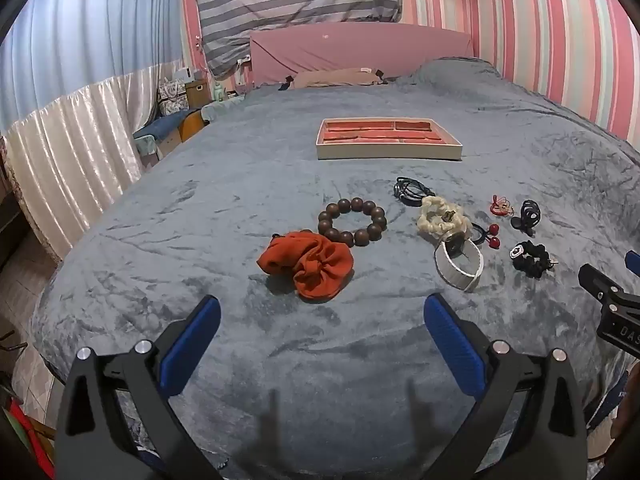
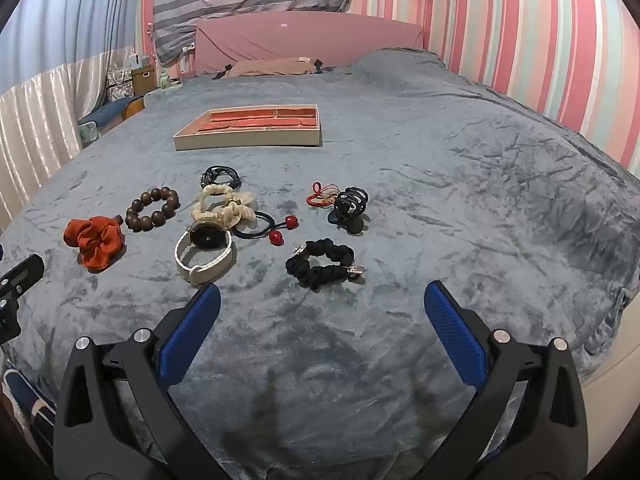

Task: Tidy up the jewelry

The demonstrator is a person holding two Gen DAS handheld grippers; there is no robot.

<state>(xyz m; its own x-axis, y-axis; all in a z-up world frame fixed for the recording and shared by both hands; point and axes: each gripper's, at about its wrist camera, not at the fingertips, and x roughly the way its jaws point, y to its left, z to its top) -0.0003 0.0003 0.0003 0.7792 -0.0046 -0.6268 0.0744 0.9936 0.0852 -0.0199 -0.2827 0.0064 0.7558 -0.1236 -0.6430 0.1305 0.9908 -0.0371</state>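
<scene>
A cream jewelry tray [image 1: 388,153] [image 2: 248,141] with red-lined compartments sits far back on the grey bedspread. Nearer lie an orange scrunchie [image 1: 310,266] [image 2: 95,242], a brown bead bracelet [image 1: 352,220] [image 2: 152,209], a cream scrunchie [image 1: 440,216] [image 2: 224,206], a white-strapped watch [image 1: 460,258] [image 2: 206,250], a black scrunchie [image 1: 532,258] [image 2: 320,265], a black claw clip [image 2: 350,208], a red cord [image 2: 320,195], a tie with red balls [image 2: 276,229] and black cords [image 2: 220,175]. My left gripper [image 1: 322,312] hangs open just short of the orange scrunchie. My right gripper [image 2: 322,300] is open before the black scrunchie.
The bed's left edge drops to a tiled floor by white curtains [image 1: 68,152]. A pink headboard [image 1: 360,50] and a striped wall [image 2: 540,52] close the far and right sides. The right gripper's body [image 1: 612,304] shows at the left wrist view's right edge.
</scene>
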